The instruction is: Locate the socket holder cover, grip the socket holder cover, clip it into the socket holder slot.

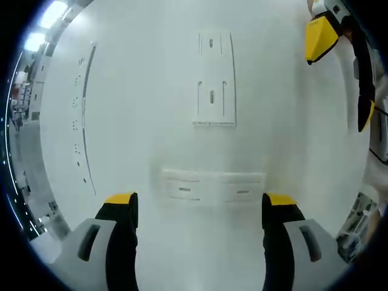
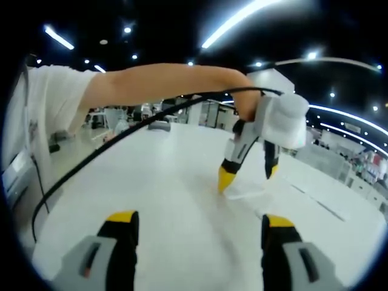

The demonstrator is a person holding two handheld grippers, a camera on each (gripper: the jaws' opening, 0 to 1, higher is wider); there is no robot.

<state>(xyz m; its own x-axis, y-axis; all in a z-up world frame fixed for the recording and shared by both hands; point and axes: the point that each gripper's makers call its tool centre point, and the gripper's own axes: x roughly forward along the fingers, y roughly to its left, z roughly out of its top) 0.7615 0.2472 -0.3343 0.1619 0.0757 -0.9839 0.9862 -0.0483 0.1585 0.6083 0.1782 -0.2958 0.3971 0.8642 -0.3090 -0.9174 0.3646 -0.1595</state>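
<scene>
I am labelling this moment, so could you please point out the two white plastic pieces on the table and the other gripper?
Upright white plate (image 1: 214,79), left gripper view: its flat middle.
Low white piece (image 1: 212,186), left gripper view: its front face.
Left gripper (image 2: 247,174), right gripper view: midway between its yellow tips.

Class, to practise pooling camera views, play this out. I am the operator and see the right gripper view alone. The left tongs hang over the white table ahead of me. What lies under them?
Observer: In the left gripper view, a low white plate with two small slots lies flat just beyond the open left tongs. It may be the cover.
Operator: Anything farther on?
Observer: A taller white panel with slots lies flat beyond the plate, apart from it.
Operator: And off to the side?
Observer: A long thin strip lies on the table at that view's left.
</scene>
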